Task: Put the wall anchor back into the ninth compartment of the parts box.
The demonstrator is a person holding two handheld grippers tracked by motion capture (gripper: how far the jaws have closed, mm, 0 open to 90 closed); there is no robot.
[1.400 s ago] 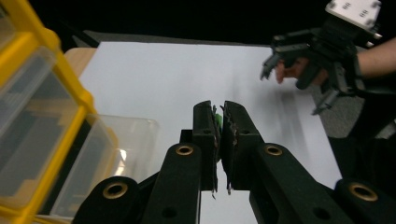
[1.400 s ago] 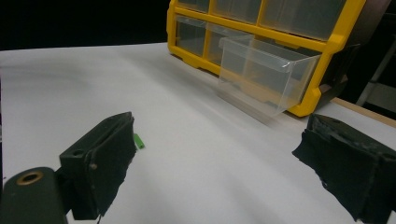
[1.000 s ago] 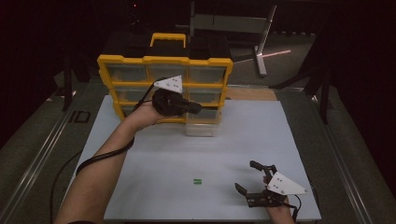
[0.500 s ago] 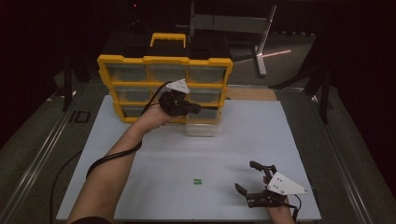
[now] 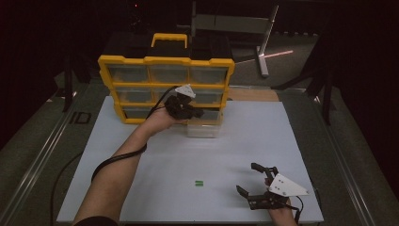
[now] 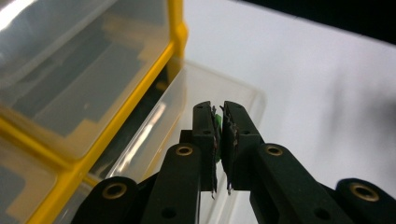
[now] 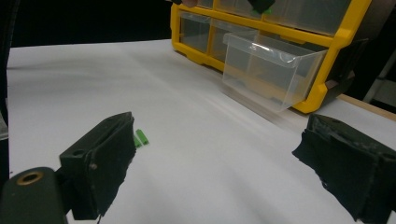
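A yellow organizer (image 5: pixel 164 61) with clear drawers stands at the back of the white mat. Its bottom right drawer (image 5: pixel 203 129) is pulled out. My left gripper (image 5: pixel 201 113) hovers just above that drawer, shut on a small green piece (image 6: pixel 216 122), with the drawer (image 6: pixel 196 88) beneath its jaws. A second small green piece (image 5: pixel 199 183) lies on the mat in front. My right gripper (image 5: pixel 247 178) rests near the front right edge, open with nothing between its fingers (image 7: pixel 102 163). From there the green piece (image 7: pixel 141 137) lies left of it and the open drawer (image 7: pixel 266 70) lies ahead.
The white mat (image 5: pixel 282 141) covers most of the table. A wooden strip (image 5: pixel 254 94) lies at the mat's back right. A metal stand (image 5: pixel 263 42) rises behind the organizer. The left gripper's cable (image 5: pixel 113 160) trails over the mat's left side.
My left gripper has shifted slightly right and nearer, over the pulled-out drawer, still holding the green piece. The right gripper has stayed put.
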